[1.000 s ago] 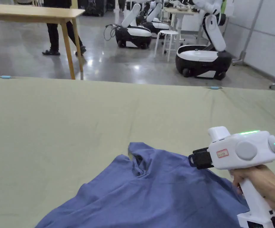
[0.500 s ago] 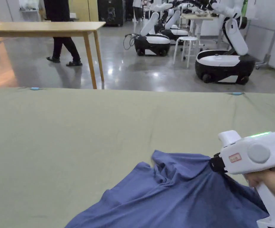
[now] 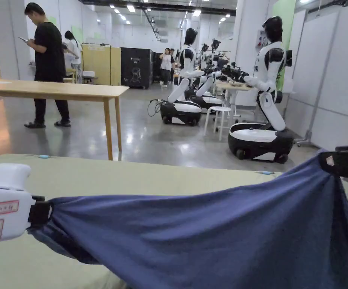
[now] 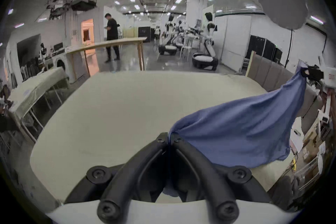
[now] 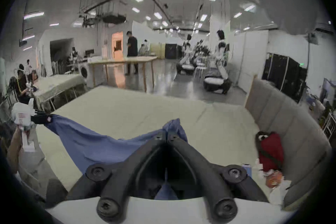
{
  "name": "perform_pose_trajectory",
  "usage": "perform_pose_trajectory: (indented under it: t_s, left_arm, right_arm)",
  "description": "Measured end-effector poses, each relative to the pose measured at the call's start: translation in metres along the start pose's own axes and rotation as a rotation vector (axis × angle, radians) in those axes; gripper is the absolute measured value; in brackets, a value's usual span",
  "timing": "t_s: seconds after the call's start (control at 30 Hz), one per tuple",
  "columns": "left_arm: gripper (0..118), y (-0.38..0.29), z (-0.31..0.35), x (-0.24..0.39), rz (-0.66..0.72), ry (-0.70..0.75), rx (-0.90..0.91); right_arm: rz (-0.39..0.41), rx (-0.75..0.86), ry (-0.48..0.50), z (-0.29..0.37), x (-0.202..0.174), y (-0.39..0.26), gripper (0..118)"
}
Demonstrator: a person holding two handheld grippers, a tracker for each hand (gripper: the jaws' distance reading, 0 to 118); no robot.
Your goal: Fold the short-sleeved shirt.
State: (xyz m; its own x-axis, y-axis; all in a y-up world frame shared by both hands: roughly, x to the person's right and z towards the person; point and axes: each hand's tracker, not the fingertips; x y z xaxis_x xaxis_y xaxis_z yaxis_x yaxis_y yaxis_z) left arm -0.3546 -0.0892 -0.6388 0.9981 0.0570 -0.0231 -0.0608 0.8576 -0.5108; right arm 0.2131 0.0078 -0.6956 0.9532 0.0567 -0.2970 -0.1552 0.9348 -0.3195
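Observation:
The blue short-sleeved shirt (image 3: pixel 214 237) hangs stretched in the air above the green-covered table (image 3: pixel 132 177). My left gripper (image 3: pixel 43 212) is shut on its left end, low at the left. My right gripper (image 3: pixel 329 162) is shut on its right end, higher at the right edge. In the left gripper view the jaws meet on a bunched corner of the shirt (image 4: pixel 236 129), which runs up to the right gripper (image 4: pixel 307 72). In the right gripper view the closed jaws pinch the shirt (image 5: pixel 94 142), and cloth sags toward the left gripper (image 5: pixel 48 118).
A wooden table (image 3: pixel 56 90) stands past the far edge with a person (image 3: pixel 49 64) behind it. White and black robots (image 3: pixel 261 124) and a stool (image 3: pixel 216 120) stand on the floor. A padded panel (image 5: pixel 283 118) and a red item (image 5: pixel 271 151) lie at the table's right.
The shirt lay crumpled on the table with the right gripper at its edge; now both grippers hold it lifted and spread. The head camera has tilted up.

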Motion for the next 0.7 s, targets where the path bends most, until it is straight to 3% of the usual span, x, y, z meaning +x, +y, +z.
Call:
perform_pose_trajectory:
  t_s: [0.33, 0.7]
  left_arm:
    - [0, 0.098, 0.024, 0.034, -0.042, 0.017, 0.105]
    - [0, 0.177, 0.012, 0.034, -0.093, 0.144, 0.123]
  right_arm:
    - [-0.069, 0.113, -0.060, 0.058, 0.026, 0.025, 0]
    - [-0.096, 0.117, -0.081, -0.007, 0.028, 0.083, 0]
